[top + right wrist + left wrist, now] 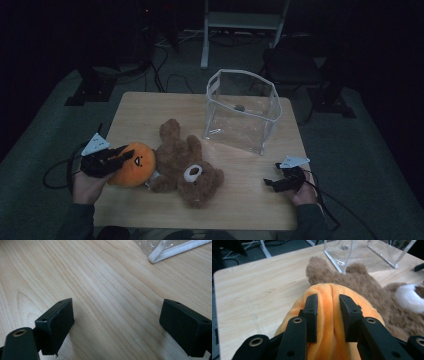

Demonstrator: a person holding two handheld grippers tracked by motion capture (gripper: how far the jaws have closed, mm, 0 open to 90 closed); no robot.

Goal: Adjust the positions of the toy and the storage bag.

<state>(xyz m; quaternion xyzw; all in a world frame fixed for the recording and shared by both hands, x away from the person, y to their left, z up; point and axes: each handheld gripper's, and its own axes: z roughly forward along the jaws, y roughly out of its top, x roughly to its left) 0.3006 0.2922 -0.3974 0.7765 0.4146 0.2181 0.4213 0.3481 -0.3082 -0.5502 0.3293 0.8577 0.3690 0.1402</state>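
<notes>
An orange round plush toy (135, 164) with a small face sits at the table's left front, and my left gripper (122, 159) is shut on it. In the left gripper view the two black pads pinch a fold of the orange plush (329, 322). A brown teddy bear (187, 165) lies on its back right beside it, touching the orange toy. A clear plastic bag (242, 110) with white edging stands open at the back right of the table. My right gripper (270, 184) rests low at the right front with its jaws wide apart over bare wood (112, 302).
The wooden table (140, 112) has free room at its back left and front right. A corner of the clear bag (170, 250) lies just ahead of the right gripper. Cables and a white stand (240, 25) are on the dark floor beyond the table.
</notes>
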